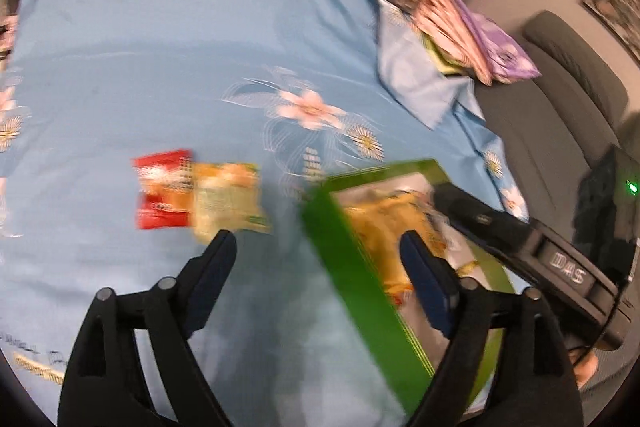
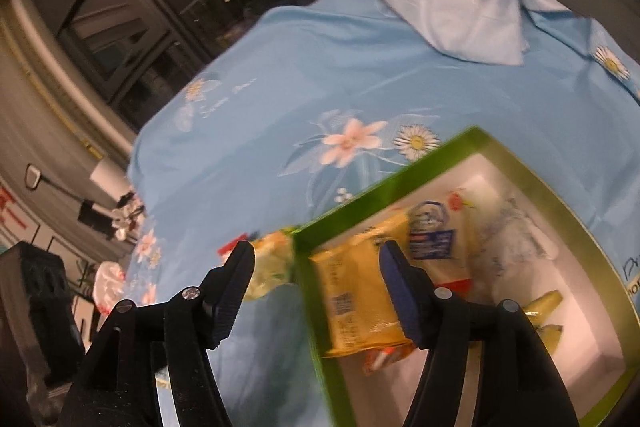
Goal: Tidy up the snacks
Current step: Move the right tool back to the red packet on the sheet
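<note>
A green box (image 1: 352, 267) with a white inside lies on the blue flowered cloth (image 1: 160, 67). It holds a yellow snack packet (image 1: 384, 223) and several other packets. In the right wrist view the box (image 2: 516, 155) and the yellow packet (image 2: 356, 291) are close below. A red packet (image 1: 162, 189) and a pale yellow-green packet (image 1: 228, 201) lie on the cloth left of the box. My left gripper (image 1: 316, 247) is open and empty above the box's left wall. My right gripper (image 2: 316, 267) is open and empty over the same wall.
A stack of folded pink and purple cloths (image 1: 460, 27) sits at the cloth's far right corner. A grey sofa (image 1: 560, 99) stands to the right. The other gripper's black body (image 1: 532, 239) reaches in over the box from the right.
</note>
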